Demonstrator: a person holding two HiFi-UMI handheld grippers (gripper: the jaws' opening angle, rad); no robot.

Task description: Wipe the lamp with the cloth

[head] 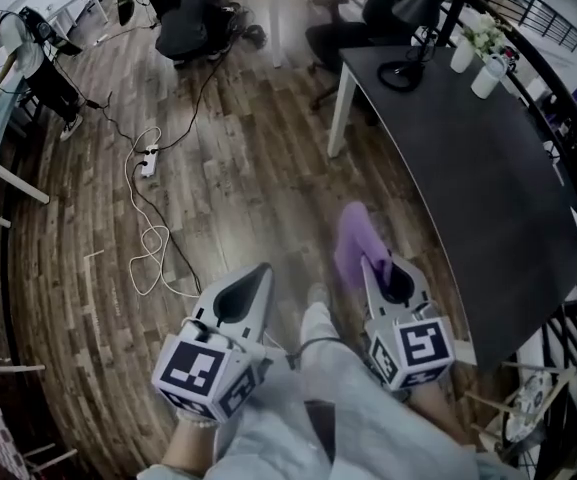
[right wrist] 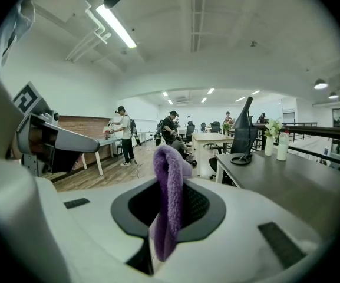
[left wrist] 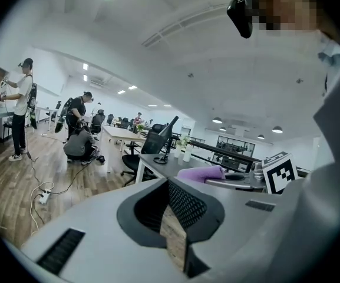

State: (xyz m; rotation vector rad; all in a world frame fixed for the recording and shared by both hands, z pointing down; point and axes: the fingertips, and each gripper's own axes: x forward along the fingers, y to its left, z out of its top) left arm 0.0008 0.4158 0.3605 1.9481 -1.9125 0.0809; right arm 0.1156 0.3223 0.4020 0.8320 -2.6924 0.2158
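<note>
The right gripper (head: 376, 268) is clamped on the purple cloth (head: 352, 240), beside the long edge of the dark desk (head: 488, 198). The black lamp (head: 418, 28) stands at the desk's far end. The left gripper (head: 260, 276) has its jaws together with nothing between them, over open wooden floor (head: 238, 168).

Bright, even light from ceiling strip lights (right wrist: 115, 25); both gripper views show fisheye curvature, dark vignetted corners, and soft foregrounds.
</note>
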